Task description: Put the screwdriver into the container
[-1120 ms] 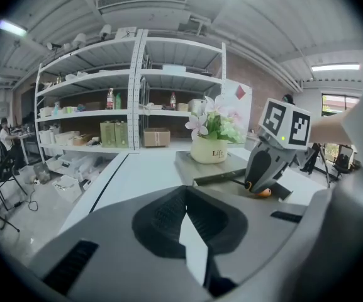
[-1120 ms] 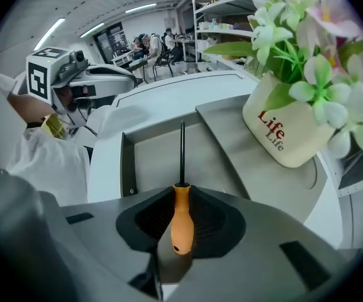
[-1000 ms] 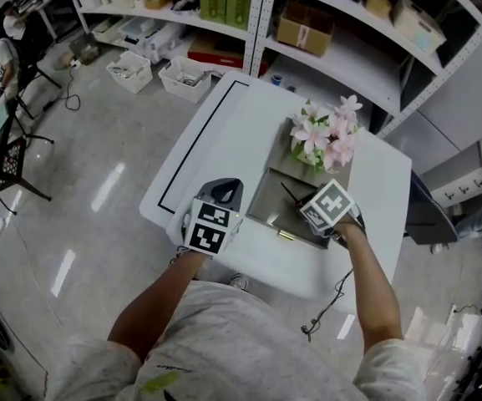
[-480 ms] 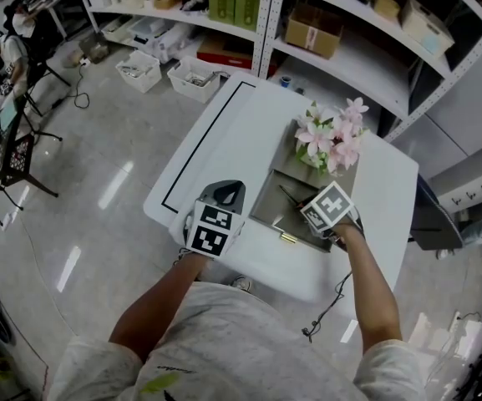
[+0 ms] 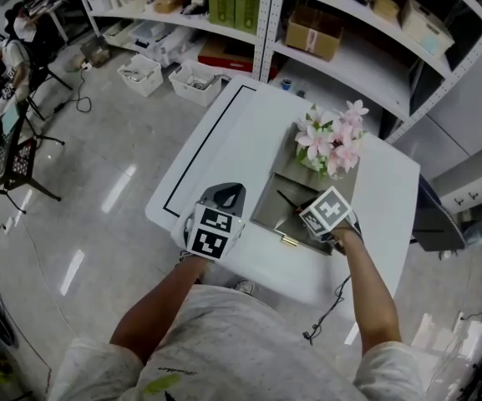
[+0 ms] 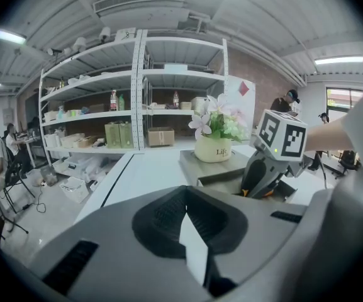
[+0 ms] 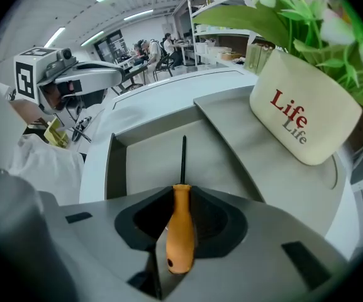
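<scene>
The screwdriver (image 7: pixel 180 231) has an orange handle and a thin black shaft. It stands between the jaws of my right gripper (image 7: pixel 181 216), which are opening and no longer press on it. The shaft points down into the grey open container (image 7: pixel 115 168) and shows as a dark line (image 5: pixel 284 199) in the head view. There my right gripper (image 5: pixel 307 218) hangs over the container (image 5: pixel 266 211). My left gripper (image 5: pixel 225 194) hovers left of the container, shut and empty, as the left gripper view (image 6: pixel 182 216) also shows.
A cream pot of pink flowers (image 5: pixel 328 144) stands on a grey plate (image 5: pixel 295 170) right behind the container. The white table (image 5: pixel 224 132) has a black line along its left side. Shelves with boxes stand behind, and bins sit on the floor at the left.
My right gripper has sunk a little into the container with the screwdriver. The left gripper has barely moved.
</scene>
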{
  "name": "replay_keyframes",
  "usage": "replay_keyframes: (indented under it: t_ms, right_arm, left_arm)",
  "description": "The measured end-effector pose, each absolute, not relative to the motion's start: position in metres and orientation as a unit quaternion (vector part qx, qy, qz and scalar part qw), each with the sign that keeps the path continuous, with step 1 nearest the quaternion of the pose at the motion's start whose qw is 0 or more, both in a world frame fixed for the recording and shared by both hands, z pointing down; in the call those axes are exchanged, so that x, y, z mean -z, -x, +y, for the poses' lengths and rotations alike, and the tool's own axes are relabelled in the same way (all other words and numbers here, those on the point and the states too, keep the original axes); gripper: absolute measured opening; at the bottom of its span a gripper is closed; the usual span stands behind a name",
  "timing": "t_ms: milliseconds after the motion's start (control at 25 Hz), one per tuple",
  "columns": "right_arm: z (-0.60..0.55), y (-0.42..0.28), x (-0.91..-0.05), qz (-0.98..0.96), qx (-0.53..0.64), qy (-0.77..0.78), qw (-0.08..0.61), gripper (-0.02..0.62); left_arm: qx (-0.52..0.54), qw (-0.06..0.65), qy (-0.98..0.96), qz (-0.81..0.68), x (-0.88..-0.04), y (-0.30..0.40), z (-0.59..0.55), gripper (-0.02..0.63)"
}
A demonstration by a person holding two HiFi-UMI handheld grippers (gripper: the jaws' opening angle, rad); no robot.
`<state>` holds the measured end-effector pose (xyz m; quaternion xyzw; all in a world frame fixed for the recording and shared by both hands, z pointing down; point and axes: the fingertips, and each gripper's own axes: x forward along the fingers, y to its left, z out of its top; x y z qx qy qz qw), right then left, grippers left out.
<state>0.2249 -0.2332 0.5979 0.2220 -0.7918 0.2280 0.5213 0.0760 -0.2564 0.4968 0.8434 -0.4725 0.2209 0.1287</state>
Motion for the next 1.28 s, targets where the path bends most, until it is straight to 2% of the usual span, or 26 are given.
replay_keyframes:
  t_ms: [320, 720, 880, 1120, 1280]
  right_arm:
    - [-0.235, -0.227, -0.595, -0.795, -0.233, -0.251, 0.501, 0.107]
    - [-0.238, -0.244, -0.565, -0.796, -0.242, -0.347, 0.432, 0.107]
    - [-0.231, -0.254, -0.543, -0.794, -0.247, -0.4, 0.386, 0.092]
    - [-0.216, -0.272, -0.502, -0.776, -0.239, -0.513, 0.279, 0.019]
    - [-0.198, -0.28, -0.482, -0.756, -0.237, -0.565, 0.228, 0.006]
  left_arm:
    - [-0.225, 0.124, -0.849, -0.462, -0.495, -0.076, -0.257, 0.005]
    - [-0.236, 0.1, -0.872, -0.417, -0.484, -0.085, -0.266, 0.005]
    - [-0.23, 0.095, -0.884, -0.396, -0.479, -0.091, -0.27, 0.005]
    - [-0.215, 0.089, -0.902, -0.365, -0.464, -0.101, -0.272, 0.006]
    - [-0.212, 0.086, -0.909, -0.349, -0.458, -0.102, -0.273, 0.005]
